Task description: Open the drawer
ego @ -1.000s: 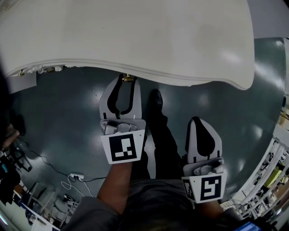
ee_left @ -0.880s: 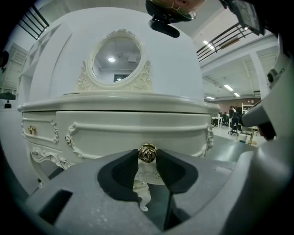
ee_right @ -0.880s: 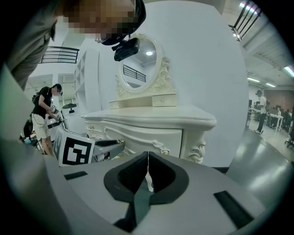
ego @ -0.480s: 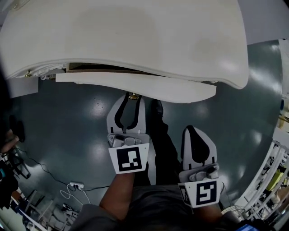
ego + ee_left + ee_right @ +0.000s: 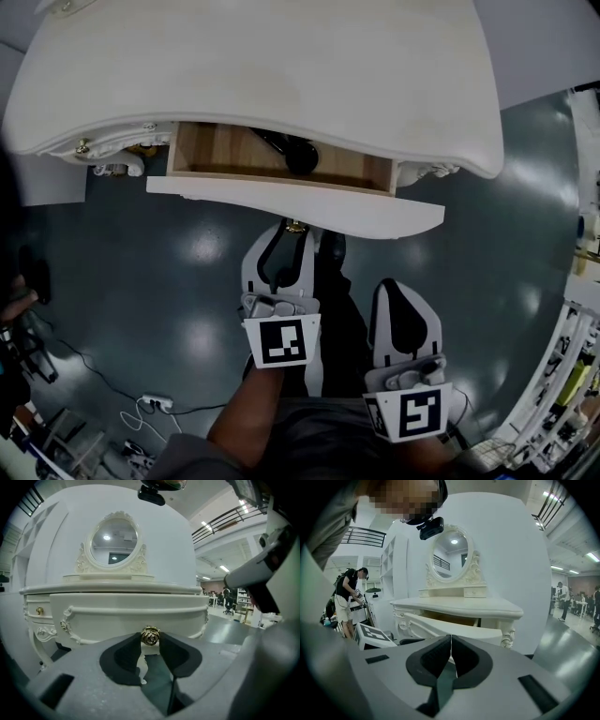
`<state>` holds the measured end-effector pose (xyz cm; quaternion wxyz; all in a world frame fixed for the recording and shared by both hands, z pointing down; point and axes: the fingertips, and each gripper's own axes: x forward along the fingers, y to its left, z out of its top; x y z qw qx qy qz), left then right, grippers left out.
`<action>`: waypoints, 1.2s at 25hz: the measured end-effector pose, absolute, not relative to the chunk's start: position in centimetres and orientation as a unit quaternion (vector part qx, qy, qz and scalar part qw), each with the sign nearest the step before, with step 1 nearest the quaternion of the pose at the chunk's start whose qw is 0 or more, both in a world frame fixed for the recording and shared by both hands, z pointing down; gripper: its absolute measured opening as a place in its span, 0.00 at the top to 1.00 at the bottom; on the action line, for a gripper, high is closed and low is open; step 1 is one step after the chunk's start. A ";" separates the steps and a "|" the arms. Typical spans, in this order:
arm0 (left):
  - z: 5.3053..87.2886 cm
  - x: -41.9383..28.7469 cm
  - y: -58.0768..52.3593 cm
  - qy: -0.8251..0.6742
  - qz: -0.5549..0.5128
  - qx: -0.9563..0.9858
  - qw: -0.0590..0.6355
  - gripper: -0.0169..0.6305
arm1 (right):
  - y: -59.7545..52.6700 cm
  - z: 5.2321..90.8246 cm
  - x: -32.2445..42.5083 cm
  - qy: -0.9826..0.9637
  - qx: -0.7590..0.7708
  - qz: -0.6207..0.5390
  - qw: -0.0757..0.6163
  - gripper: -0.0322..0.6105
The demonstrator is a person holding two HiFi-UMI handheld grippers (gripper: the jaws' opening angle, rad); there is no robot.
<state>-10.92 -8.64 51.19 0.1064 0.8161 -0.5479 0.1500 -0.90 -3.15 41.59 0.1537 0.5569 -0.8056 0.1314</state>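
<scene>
A cream dressing table [image 5: 281,84] has its middle drawer [image 5: 291,208] pulled out, showing a wooden inside with a dark object [image 5: 298,155] in it. My left gripper [image 5: 292,231] is shut on the drawer's gold rose knob [image 5: 150,636], which sits clamped between the black pads [image 5: 126,656]. In the left gripper view the curved drawer front [image 5: 131,616] fills the middle. My right gripper [image 5: 405,292] hangs lower right, away from the table, with its jaws shut on nothing [image 5: 450,652]. The open drawer [image 5: 450,625] shows ahead of it.
An oval mirror [image 5: 114,541] stands on the tabletop. A small side drawer with a gold knob [image 5: 82,146] sits left of the open one. My leg and shoe [image 5: 330,253] are under the drawer. Cables and a power strip [image 5: 155,403] lie on the floor at left. Another person [image 5: 347,597] stands far left.
The drawer has slid out from shut to well open, drawn by my left gripper on the knob. Both grippers have moved back toward me, away from the table.
</scene>
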 end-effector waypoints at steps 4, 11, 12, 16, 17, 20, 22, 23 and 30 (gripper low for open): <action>51.5 -11.0 -5.7 -0.547 0.150 0.816 0.109 0.77 | -0.2 41.0 -1.4 -0.806 0.560 0.126 0.146 0.93; 51.6 -11.1 -4.6 -0.542 0.148 0.820 0.104 0.77 | 1.0 42.2 -1.3 -0.804 0.561 0.132 0.145 0.93; 51.6 -11.1 -4.4 -0.543 0.149 0.820 0.104 0.77 | 1.2 42.4 -1.2 -0.804 0.561 0.135 0.143 0.93; 51.6 -10.9 -3.4 -0.545 0.153 0.818 0.106 0.77 | 2.7 43.0 -0.5 -0.802 0.562 0.143 0.144 0.93; 51.6 -11.0 -3.2 -0.546 0.153 0.817 0.106 0.77 | 3.0 43.0 -0.4 -0.801 0.562 0.144 0.144 0.93; 51.3 -11.1 -3.0 -0.549 0.151 0.815 0.110 0.77 | 3.4 42.6 -0.1 -0.800 0.565 0.144 0.142 0.93; 51.3 -11.2 -1.8 -0.551 0.150 0.814 0.109 0.77 | 5.0 42.5 0.1 -0.799 0.567 0.143 0.142 0.93; 51.4 -11.4 -0.6 -0.551 0.151 0.814 0.107 0.77 | 6.4 42.6 0.1 -0.798 0.568 0.143 0.141 0.93; 51.4 -11.5 1.1 -0.554 0.146 0.813 0.103 0.77 | 9.2 42.9 0.6 -0.797 0.568 0.145 0.148 0.93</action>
